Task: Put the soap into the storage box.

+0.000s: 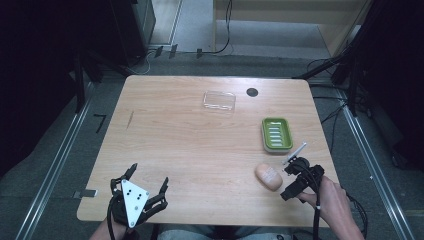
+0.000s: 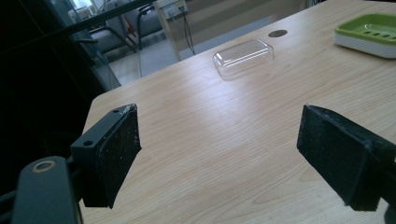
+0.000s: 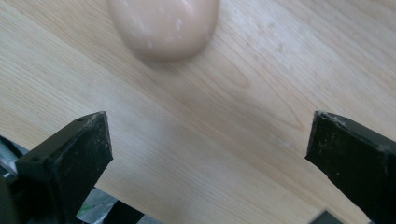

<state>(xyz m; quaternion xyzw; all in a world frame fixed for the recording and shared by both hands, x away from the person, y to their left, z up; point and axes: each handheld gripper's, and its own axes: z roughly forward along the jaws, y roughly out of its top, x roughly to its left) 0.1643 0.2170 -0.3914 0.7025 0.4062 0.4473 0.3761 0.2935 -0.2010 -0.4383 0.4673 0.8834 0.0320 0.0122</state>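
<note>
A peach bar of soap [image 1: 268, 176] lies on the wooden table [image 1: 190, 145] near its front right. In the right gripper view the soap [image 3: 163, 25] sits just beyond the jaws, apart from them. My right gripper [image 1: 288, 179] is just right of the soap, low over the table and open with nothing in it [image 3: 210, 126]. A green soap dish [image 1: 276, 133] with a white base stands behind the soap. My left gripper [image 1: 148, 180] hovers open at the front left [image 2: 219, 126], its jaws empty and pointed at a clear plastic lid [image 2: 243, 56].
The clear lid [image 1: 219, 100] rests at the back centre of the table, beside a round black hole [image 1: 252, 92]. The green dish [image 2: 371, 32] is at the far right in the left gripper view. Dark stands and cables surround the table.
</note>
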